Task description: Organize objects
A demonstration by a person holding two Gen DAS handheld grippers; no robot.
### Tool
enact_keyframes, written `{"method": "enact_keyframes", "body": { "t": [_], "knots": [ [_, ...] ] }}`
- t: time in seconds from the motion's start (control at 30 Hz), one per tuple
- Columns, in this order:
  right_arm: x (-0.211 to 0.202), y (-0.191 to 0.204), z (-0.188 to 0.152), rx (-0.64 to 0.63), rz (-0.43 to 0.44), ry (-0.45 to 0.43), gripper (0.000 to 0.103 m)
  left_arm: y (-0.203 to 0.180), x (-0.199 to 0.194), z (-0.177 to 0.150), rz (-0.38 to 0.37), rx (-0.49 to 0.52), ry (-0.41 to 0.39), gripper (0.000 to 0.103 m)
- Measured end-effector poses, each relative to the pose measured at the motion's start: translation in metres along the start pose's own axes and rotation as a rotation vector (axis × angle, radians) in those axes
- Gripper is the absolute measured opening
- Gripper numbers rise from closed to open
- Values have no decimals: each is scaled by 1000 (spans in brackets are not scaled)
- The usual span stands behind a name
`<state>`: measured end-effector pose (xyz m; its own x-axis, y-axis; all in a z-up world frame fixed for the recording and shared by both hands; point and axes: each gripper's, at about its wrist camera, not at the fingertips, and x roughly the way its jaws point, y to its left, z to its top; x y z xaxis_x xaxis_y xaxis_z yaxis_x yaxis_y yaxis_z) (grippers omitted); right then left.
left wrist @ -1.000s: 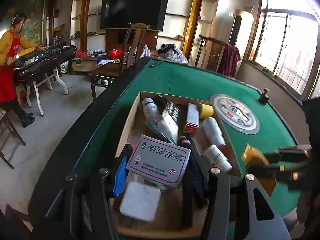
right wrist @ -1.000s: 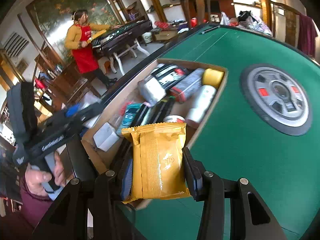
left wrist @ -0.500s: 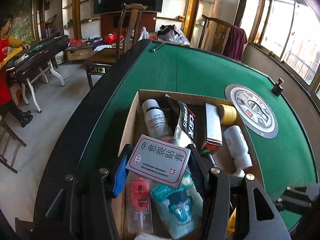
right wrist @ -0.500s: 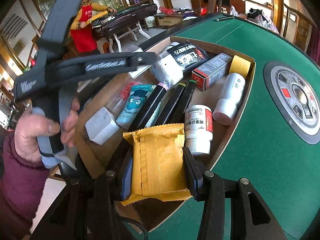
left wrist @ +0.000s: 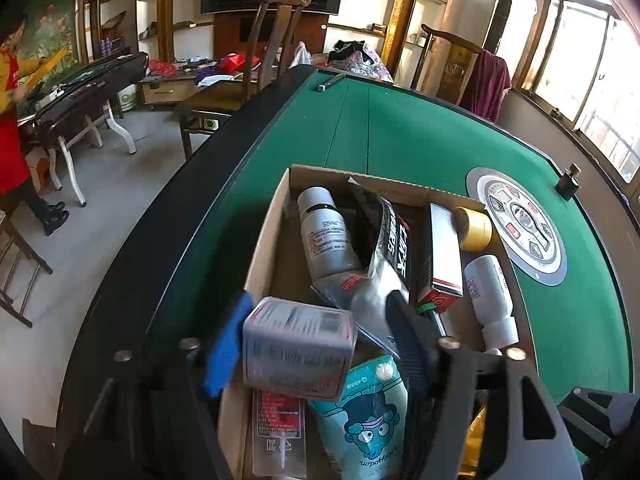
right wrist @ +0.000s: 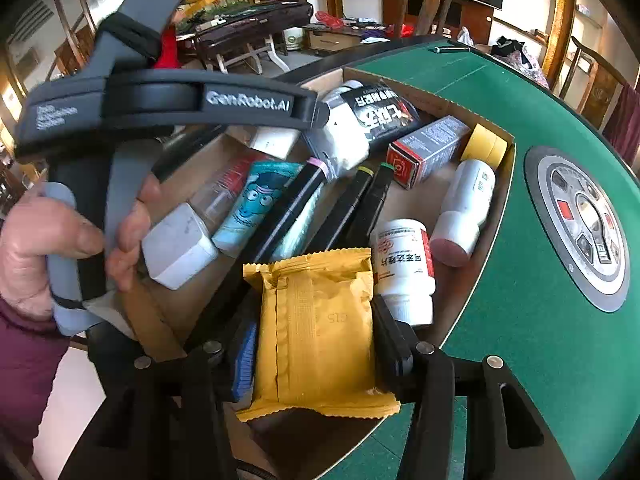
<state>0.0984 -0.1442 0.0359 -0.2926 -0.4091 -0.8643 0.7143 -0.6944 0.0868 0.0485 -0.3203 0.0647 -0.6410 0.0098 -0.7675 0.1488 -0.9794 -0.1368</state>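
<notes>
Left gripper (left wrist: 316, 344): jaws opening, a small grey-white carton (left wrist: 298, 346) between them, tilted and blurred; whether the blue pad (left wrist: 228, 350) touches its side cannot be told, and the dark finger opposite stands clear.
Right gripper (right wrist: 314, 336): jaws opening around a yellow packet (right wrist: 320, 332) – crinkled foil, flat, with zigzag-cut ends; the pads sit just beside its edges, contact unclear.
Box (left wrist: 266, 240): plain brown cardboard, open-topped, on the green felt table (left wrist: 420, 140) near its black padded rim; both held things hang over it.
In the box, left view: a round grey bottle (left wrist: 326, 234) lying down, a glossy black-and-silver pouch (left wrist: 386, 256), a long grey carton with a red end (left wrist: 442, 256), a roll of yellow tape (left wrist: 476, 228), a white plastic bottle (left wrist: 490, 292), a soft teal pouch with a cartoon face (left wrist: 366, 420), a clear blister pack (left wrist: 276, 428).
Only the right view shows: three black marker pens (right wrist: 352, 208) side by side, a white pill bottle with a red label (right wrist: 404, 268), a white rounded block (right wrist: 178, 244), and a hand (right wrist: 60, 240) in a maroon sleeve gripping the other gripper's grey handle.
Only the left view shows: a person in a red apron (left wrist: 10, 120) at a far table.
Table centre: a round metal dial plate (right wrist: 580, 224) set in the felt.
</notes>
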Motion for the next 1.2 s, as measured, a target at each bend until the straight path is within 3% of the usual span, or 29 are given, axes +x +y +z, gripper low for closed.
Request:
{"method": "enact_keyframes", "body": {
  "t": [0.1, 0.2, 0.33, 0.43, 0.57, 0.73, 0.87, 1.03, 1.2],
  "knots": [
    [3, 0, 1, 1, 1, 6, 64, -2, -9, -2, 14, 0, -20, 84],
    [-1, 3, 1, -3, -7, -13, 71, -4, -27, -3, 18, -7, -65, 88],
    [-20, 7, 0, -23, -43, -88, 89, -8, -53, -8, 37, -21, -126, 93],
    [-38, 11, -4, -42, -77, -155, 93, -12, -72, -15, 44, -30, -164, 95],
    [-55, 18, -9, -60, -129, -210, 95, -20, -96, -24, 59, -25, -230, 95],
    [-76, 19, -18, -59, -181, -256, 98, -37, -132, -40, 135, -13, -372, 103],
    [-82, 6, -24, -19, -201, -268, 99, -47, -157, -49, 184, -30, -466, 103],
    [-90, -13, -33, 33, -229, -285, 100, -51, -168, -57, 180, -55, -461, 103],
    [-98, -23, -41, 61, -253, -314, 101, -55, -174, -61, 255, -49, -461, 103]
  ]
}}
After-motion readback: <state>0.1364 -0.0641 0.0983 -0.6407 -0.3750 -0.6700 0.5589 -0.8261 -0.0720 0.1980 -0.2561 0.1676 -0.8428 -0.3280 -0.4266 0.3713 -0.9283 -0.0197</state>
